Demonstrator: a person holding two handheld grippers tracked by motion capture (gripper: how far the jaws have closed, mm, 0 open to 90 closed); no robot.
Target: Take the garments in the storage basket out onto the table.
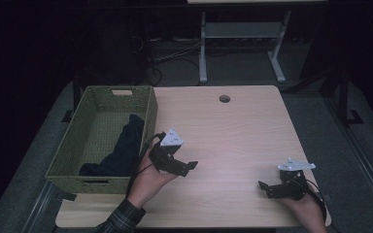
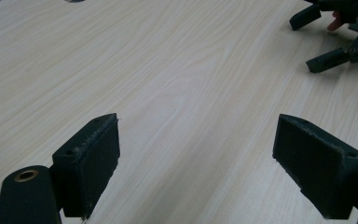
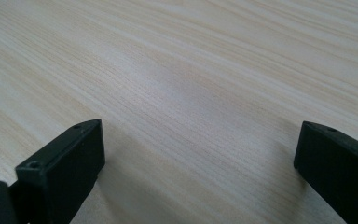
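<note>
Hovering with their jaws spread wide and nothing between them, both grippers sit low over a bare wooden tabletop (image 1: 233, 126). In the left gripper view, the two black jaws of the left gripper (image 2: 198, 163) stand well apart above pale wood grain, and the right gripper shows farther off at the top right corner. In the right gripper view, the jaws of the right gripper (image 3: 200, 168) are equally parted, close above the wood, with their shadows just beneath.

From the high view, the left gripper (image 1: 187, 167) sits near the middle of the tabletop, just beside a green woven basket (image 1: 68, 145), and points to the right. The right gripper (image 1: 267, 188) rests near the front right edge and points left, toward the other. The two are well apart.

The only loose item is a dark cloth (image 1: 121, 145), lying crumpled inside the basket along its right wall, with one end rising toward the rim. Neither gripper touches it.

Judging from this, the work is at a resting point between steps. If the cloth is to be handled, the left gripper is nearer and would need to turn back and reach over the basket wall.

A plaid sleeve (image 1: 121, 218) enters from the bottom left; the left hand (image 1: 148, 182) grips from below. The right hand (image 1: 306, 208) comes in at the bottom right, cable trailing.
</note>
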